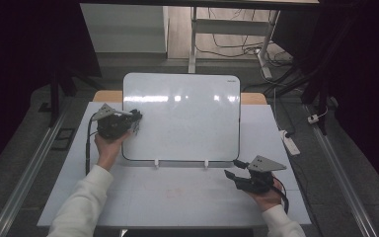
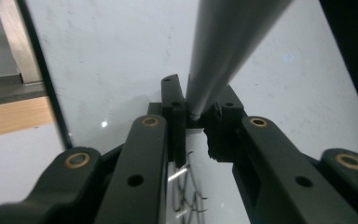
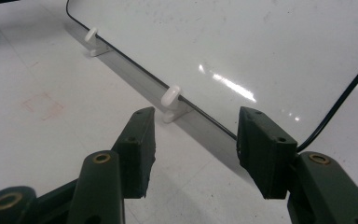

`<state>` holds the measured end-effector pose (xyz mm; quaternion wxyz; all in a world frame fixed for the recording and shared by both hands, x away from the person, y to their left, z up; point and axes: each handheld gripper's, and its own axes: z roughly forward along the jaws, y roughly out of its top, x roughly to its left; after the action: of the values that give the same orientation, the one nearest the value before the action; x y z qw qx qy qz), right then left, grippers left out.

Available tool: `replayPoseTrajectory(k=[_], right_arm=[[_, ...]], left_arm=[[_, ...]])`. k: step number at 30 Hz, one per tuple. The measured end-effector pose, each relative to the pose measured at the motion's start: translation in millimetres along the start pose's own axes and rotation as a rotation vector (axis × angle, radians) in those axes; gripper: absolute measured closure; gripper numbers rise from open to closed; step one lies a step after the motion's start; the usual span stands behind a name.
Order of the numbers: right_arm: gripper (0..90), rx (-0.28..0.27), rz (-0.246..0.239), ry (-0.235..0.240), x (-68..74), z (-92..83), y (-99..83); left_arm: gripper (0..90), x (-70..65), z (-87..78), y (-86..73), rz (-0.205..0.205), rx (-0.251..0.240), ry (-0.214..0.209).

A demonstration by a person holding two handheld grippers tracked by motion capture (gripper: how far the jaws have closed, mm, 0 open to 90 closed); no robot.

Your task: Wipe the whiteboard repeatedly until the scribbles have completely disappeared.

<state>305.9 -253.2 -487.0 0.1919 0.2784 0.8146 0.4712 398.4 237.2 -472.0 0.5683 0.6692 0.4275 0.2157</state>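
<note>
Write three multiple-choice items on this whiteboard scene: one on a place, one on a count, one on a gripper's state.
1. Where on the whiteboard is the left gripper?
A. at its left edge
B. at its right edge
C. at its top corner

2. How many white clips prop the board's bottom edge?
A. one
B. two
C. four

3. How does the right gripper stand?
A. shut on a clip
B. shut on a marker
C. open, with nothing between the jaws

Key: 1 A, the high view shows it over the board's left edge. 2 B, two clips sit under the bottom edge. 3 C, the right gripper view shows bare table between jaws that stand apart, while the left gripper holds the marker.
</note>
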Motion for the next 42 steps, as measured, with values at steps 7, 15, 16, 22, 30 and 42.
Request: replayPoseTrajectory(k=[7, 15, 16, 22, 30, 42], right_arm=[[47.0, -0.006, 0.005, -0.003, -0.9, -1.6, -0.2], [46.9, 0.002, 0.003, -0.002, 0.4, -0.8, -0.7], [46.9, 0.001, 0.004, -0.002, 0.2, -1.2, -0.7], [46.9, -0.005, 0.003, -0.001, -0.7, -1.7, -0.7], [46.9, 0.0, 0.002, 0.001, 0.9, -0.5, -0.8], [46.9, -0.001, 0.005, 0.002, 1.5, -1.1, -0.3]], left_arm=[[78.1, 12.8, -9.8, -2.3, -0.055, -0.016, 0.013], [78.1, -8.2, -1.9, -6.3, 0.022, 0.044, -0.01], [78.1, -1.7, -7.0, -5.7, 0.008, 0.034, 0.012], [78.1, 7.8, -16.2, -12.0, -0.048, 0.021, 0.005], [78.1, 4.3, -15.7, -10.8, -0.03, 0.03, 0.015], [78.1, -10.0, -4.0, -13.3, 0.003, 0.044, -0.022]])
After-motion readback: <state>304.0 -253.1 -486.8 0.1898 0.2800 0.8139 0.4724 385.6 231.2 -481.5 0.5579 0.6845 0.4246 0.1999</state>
